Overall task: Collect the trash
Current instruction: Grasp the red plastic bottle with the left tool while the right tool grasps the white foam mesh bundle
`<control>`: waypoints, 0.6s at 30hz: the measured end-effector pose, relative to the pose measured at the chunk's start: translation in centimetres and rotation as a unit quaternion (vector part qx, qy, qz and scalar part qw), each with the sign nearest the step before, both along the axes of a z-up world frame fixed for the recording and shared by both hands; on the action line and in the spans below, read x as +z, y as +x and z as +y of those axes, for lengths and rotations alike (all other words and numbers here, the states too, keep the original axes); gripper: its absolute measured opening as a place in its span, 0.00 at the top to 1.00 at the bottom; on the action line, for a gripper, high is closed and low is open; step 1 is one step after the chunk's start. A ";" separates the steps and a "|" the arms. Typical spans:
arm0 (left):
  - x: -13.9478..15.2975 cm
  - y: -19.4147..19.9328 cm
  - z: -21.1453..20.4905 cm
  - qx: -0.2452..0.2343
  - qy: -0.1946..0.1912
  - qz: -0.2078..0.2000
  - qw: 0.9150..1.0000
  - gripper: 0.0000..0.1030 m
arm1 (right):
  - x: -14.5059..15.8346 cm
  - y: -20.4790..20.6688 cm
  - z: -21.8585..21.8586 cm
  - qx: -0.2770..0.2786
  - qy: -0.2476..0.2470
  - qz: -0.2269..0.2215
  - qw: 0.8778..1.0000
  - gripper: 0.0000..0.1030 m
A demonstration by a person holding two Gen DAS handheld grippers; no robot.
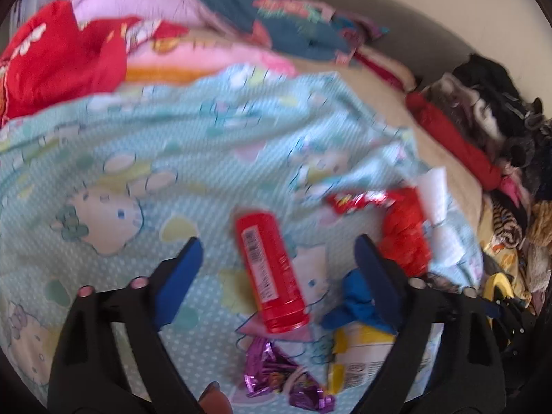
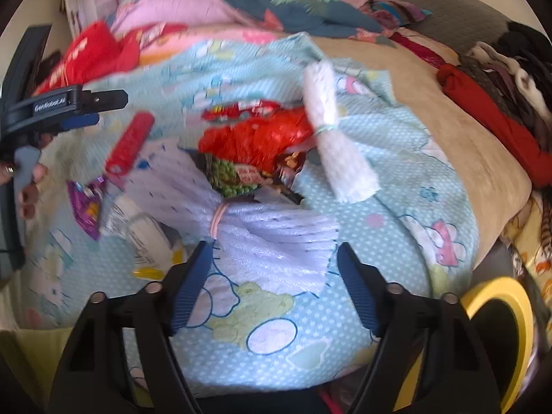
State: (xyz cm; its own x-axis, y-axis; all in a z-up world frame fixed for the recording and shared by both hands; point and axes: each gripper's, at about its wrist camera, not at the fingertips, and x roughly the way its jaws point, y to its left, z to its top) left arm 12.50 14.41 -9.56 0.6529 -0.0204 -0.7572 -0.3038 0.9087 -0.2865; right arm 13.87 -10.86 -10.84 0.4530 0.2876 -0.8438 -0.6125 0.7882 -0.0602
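Trash lies on a light blue cartoon blanket (image 1: 145,158) on a bed. My left gripper (image 1: 277,250) is open, its jaws on either side of a red tube (image 1: 270,272). Near it lie a purple foil wrapper (image 1: 276,383), a blue scrap (image 1: 355,305), a yellow-white packet (image 1: 362,355) and red wrappers (image 1: 403,231). My right gripper (image 2: 272,255) is open just over a white foam net tied with a band (image 2: 262,231). Beyond it lie a red crumpled wrapper (image 2: 255,138), a green snack packet (image 2: 238,176) and a white foam roll (image 2: 331,131). The left gripper (image 2: 100,110) shows at the far left.
Pillows and bedding in red (image 1: 58,65), pink and dark blue (image 1: 283,24) pile at the bed's head. A heap of clothes (image 1: 483,120) lines the right side. A yellow-rimmed bin (image 2: 496,324) stands at the bed's lower right.
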 end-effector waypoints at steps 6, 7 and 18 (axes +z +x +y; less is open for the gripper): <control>-2.3 1.6 -0.2 -0.016 -0.038 0.057 0.998 0.40 | -1.0 1.1 1.0 0.016 0.007 0.027 0.999 0.80; -2.7 2.0 -0.2 -0.016 -0.042 0.067 0.997 0.42 | -0.8 1.2 0.9 0.013 0.013 0.029 0.999 0.84; -3.8 3.4 -0.2 0.001 -0.042 0.099 0.994 0.72 | 2.4 -0.2 -1.6 0.011 0.112 0.039 0.993 0.86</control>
